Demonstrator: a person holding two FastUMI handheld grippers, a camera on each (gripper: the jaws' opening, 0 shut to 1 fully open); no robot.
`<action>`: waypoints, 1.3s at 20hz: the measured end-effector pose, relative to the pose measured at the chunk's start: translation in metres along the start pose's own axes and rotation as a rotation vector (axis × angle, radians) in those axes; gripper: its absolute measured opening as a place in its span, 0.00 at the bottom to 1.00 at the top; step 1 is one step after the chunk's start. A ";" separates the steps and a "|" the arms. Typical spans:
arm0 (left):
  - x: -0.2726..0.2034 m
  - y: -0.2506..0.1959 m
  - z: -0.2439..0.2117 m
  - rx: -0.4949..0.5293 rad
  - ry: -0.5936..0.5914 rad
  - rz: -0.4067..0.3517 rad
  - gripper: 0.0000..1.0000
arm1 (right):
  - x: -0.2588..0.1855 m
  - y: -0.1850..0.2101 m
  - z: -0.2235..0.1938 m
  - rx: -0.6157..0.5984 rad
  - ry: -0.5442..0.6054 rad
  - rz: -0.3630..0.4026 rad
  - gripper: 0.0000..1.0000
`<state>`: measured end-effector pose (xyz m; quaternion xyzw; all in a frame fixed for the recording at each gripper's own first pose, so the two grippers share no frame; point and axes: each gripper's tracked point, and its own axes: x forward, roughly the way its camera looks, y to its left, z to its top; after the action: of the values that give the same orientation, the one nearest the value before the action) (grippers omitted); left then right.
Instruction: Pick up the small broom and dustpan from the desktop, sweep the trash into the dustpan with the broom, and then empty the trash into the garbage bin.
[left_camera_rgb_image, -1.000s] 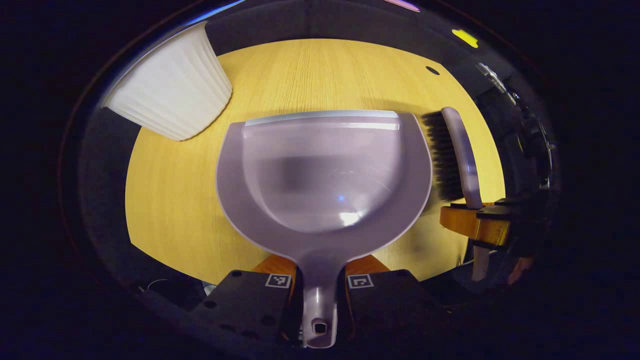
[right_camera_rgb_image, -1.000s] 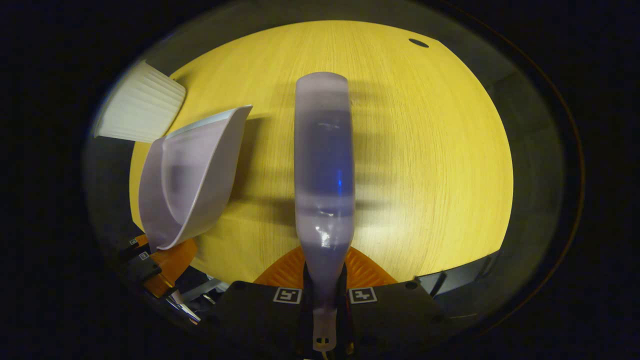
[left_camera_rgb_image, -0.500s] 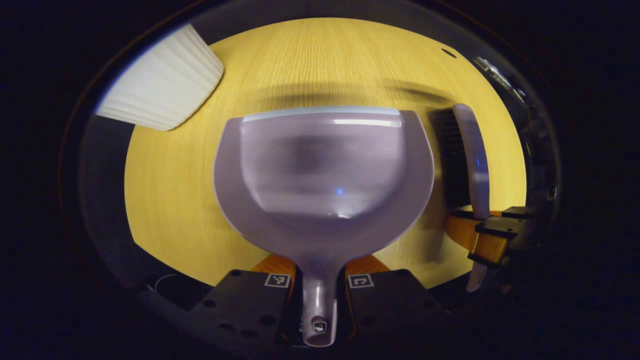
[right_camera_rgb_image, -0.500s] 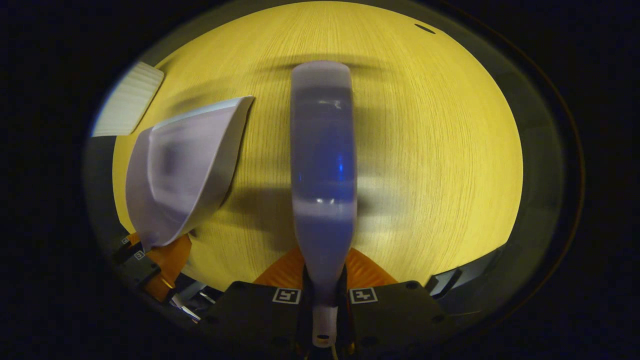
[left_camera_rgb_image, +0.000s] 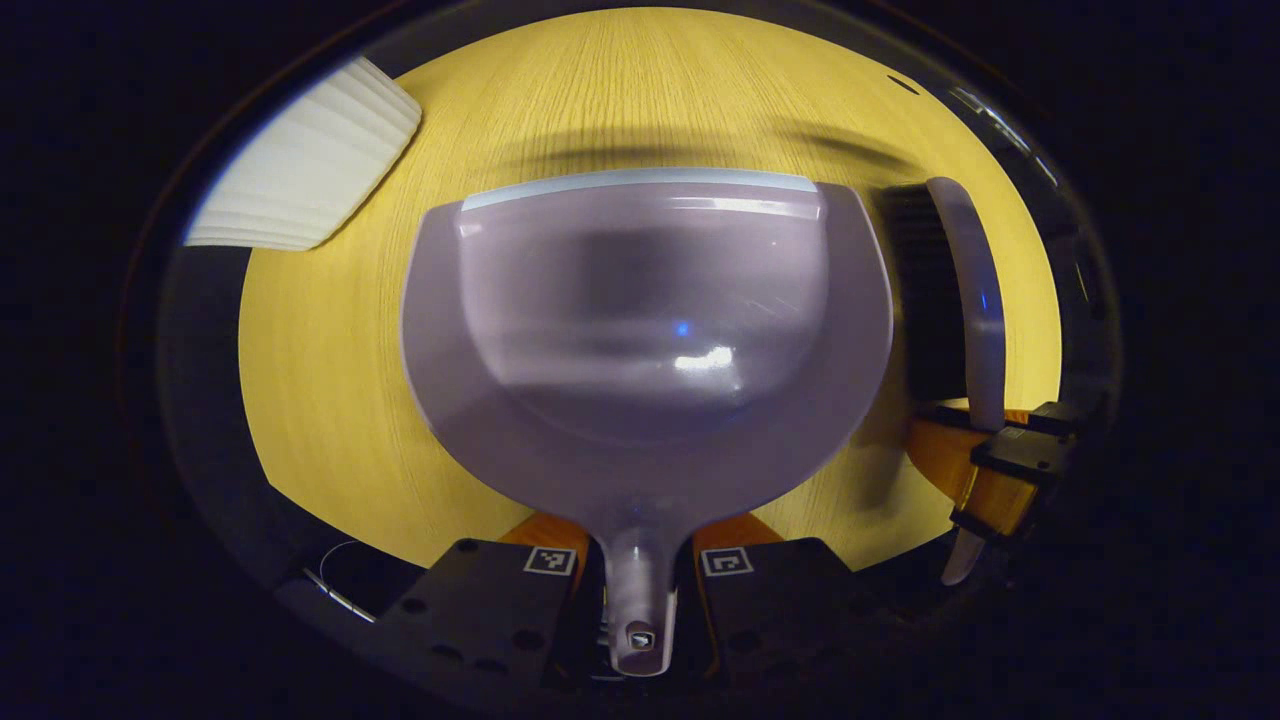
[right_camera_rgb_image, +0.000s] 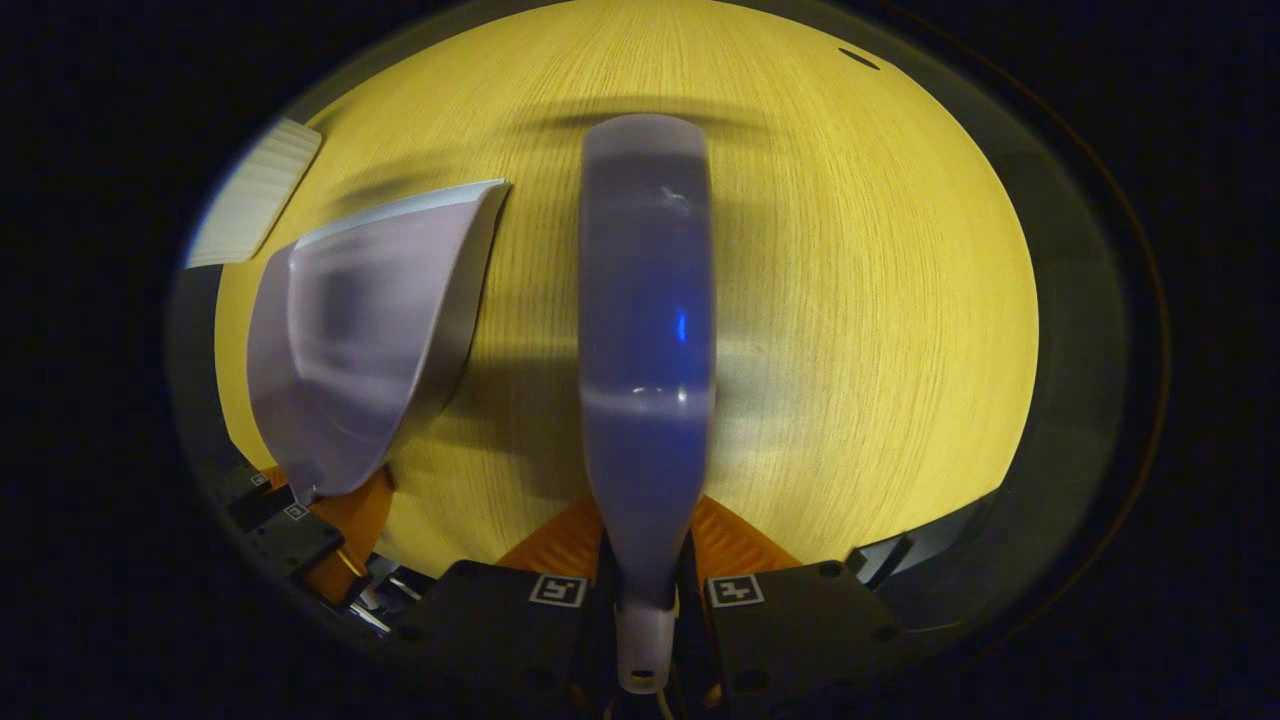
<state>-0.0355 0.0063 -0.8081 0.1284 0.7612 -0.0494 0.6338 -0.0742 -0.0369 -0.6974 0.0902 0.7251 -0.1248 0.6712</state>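
My left gripper is shut on the handle of the lilac dustpan, whose empty scoop faces up over the yellow wooden desktop. At the right of the left gripper view, the small broom with black bristles is held by the right gripper. In the right gripper view, my right gripper is shut on the lilac broom, seen from its back. The dustpan and left gripper sit to its left. The white ribbed garbage bin stands at the upper left. I see no trash.
The desktop stretches wide beyond and to the right of the broom. A small dark hole marks its far right corner. The garbage bin stands at the far left edge, past the dustpan.
Both grippers have come down closer to the desktop with their tools. The bin has slid toward the upper-left edge in both views and the dustpan looks larger.
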 end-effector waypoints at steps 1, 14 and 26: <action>0.001 0.000 0.000 -0.004 0.000 -0.007 0.31 | 0.002 0.001 0.001 -0.009 -0.001 -0.003 0.32; -0.009 -0.011 -0.028 0.057 0.053 -0.008 0.84 | -0.011 -0.005 -0.010 -0.004 -0.015 -0.011 0.92; -0.113 -0.011 -0.048 0.103 -0.338 0.041 0.84 | -0.137 -0.012 0.006 -0.008 -0.340 0.109 0.97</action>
<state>-0.0651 -0.0075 -0.6897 0.1664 0.6374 -0.0963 0.7462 -0.0613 -0.0453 -0.5602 0.1043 0.5958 -0.0990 0.7902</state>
